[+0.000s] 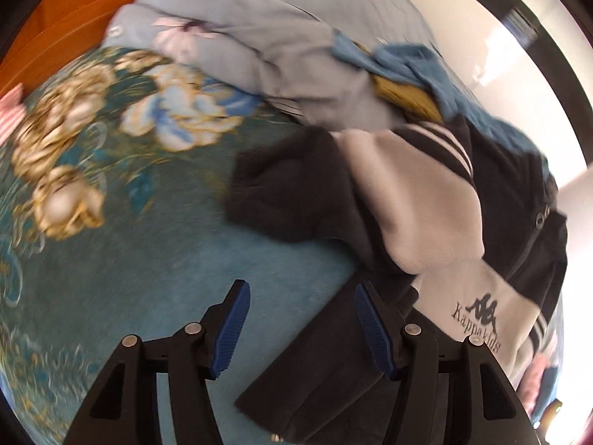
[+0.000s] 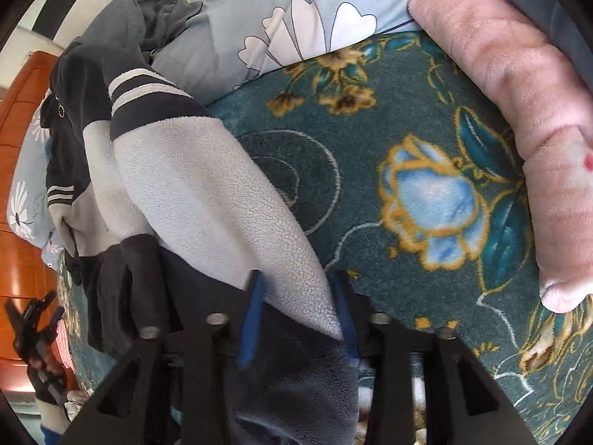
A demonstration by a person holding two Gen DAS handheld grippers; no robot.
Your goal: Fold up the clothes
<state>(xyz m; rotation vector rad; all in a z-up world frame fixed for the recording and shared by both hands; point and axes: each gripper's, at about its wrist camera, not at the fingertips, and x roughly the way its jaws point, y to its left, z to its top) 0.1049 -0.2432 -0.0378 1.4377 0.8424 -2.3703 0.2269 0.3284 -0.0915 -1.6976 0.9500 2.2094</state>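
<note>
Item: fleece jacket (image 2: 192,170), black and pale grey, white stripes on the sleeves, logo lettering on a pale panel (image 1: 478,319). It lay crumpled on a teal flowered blanket (image 1: 111,259) covering a bed.

Right gripper (image 2: 298,319): pointed forward and down over the blanket, jaws clamped on a fold of the jacket. The pale grey fleece and a dark layer beneath it ran between the blue pads (image 2: 252,319) and spilled back toward the camera. The rest of the garment trailed up and to the left of the jaws.

Left gripper (image 1: 302,330): tilted, hovering low over the blanket, jaws spread wide and grasping nothing. A dark part of the jacket (image 1: 333,363) lay below and between the jaws, nearer the right-hand one; whether it touched the pad could not be told. The body of the jacket lay ahead and to the right.

Surroundings: light blue flowered quilt (image 2: 296,11) bunched beyond the jacket; pink plush blanket (image 2: 519,111) at the right edge of the right view; blue and mustard clothes (image 1: 407,74) heaped behind the jacket; orange wooden furniture (image 2: 22,148) alongside the bed.
</note>
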